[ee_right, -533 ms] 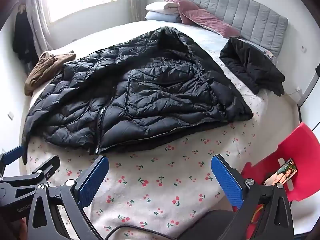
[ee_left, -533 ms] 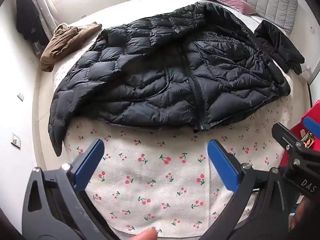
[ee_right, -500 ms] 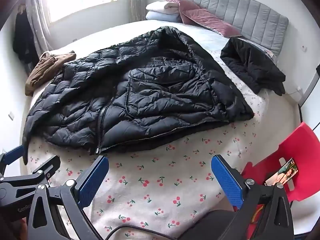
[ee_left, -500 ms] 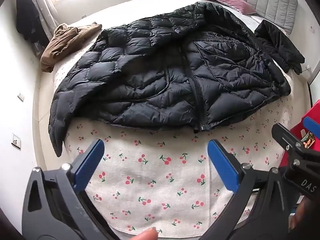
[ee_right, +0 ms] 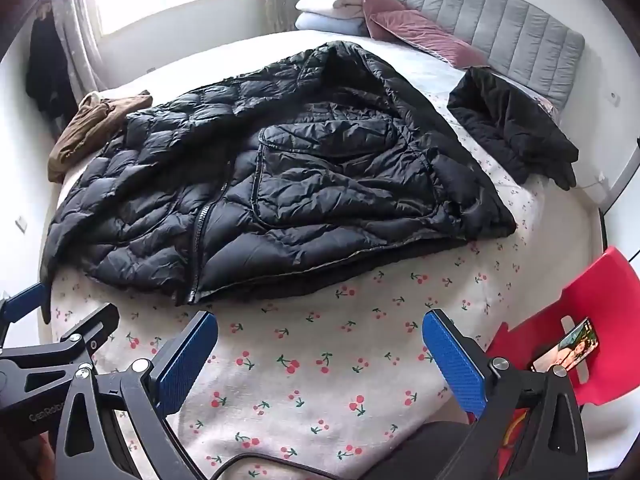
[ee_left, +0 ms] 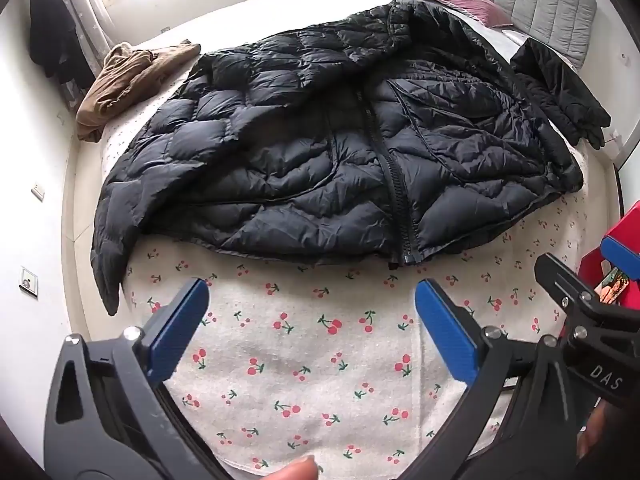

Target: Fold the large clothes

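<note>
A large black quilted puffer jacket (ee_left: 328, 148) lies spread on the bed, zipped front up, hem toward me; it also shows in the right wrist view (ee_right: 260, 192). Its left sleeve (ee_left: 108, 256) hangs over the bed's left edge. My left gripper (ee_left: 312, 320) is open and empty above the cherry-print sheet (ee_left: 304, 360), short of the hem. My right gripper (ee_right: 320, 348) is open and empty over the same sheet (ee_right: 320, 380), to the right of the left one. Neither touches the jacket.
A brown garment (ee_left: 128, 80) lies at the bed's far left, a second black garment (ee_right: 516, 128) at the far right. Pillows (ee_right: 400, 20) and a grey headboard (ee_right: 500, 28) stand at the back. A red chair (ee_right: 592, 312) with a phone (ee_right: 572, 348) is at the right.
</note>
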A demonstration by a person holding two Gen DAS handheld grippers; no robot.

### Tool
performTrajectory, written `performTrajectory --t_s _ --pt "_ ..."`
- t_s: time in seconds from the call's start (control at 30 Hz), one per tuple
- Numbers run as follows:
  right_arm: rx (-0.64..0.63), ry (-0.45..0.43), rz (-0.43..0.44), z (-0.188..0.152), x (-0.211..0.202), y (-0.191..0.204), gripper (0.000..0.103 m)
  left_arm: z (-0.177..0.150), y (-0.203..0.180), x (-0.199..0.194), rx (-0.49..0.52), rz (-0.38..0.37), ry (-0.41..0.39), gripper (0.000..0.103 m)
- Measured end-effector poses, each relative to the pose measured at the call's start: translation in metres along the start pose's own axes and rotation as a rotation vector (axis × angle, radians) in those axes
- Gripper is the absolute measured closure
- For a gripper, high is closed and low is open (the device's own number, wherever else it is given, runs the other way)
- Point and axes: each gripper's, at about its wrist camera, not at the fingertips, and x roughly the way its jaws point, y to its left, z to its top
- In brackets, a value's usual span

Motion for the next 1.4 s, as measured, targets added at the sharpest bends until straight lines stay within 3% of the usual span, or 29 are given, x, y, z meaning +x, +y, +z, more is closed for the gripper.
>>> performTrajectory --t_s 1.4 --pt "-0.008 0.004 -0.005 0.0005 0.0014 0.0040 0.000 0.0001 0.0054 0.0040 0.003 -0.002 0.019 0.000"
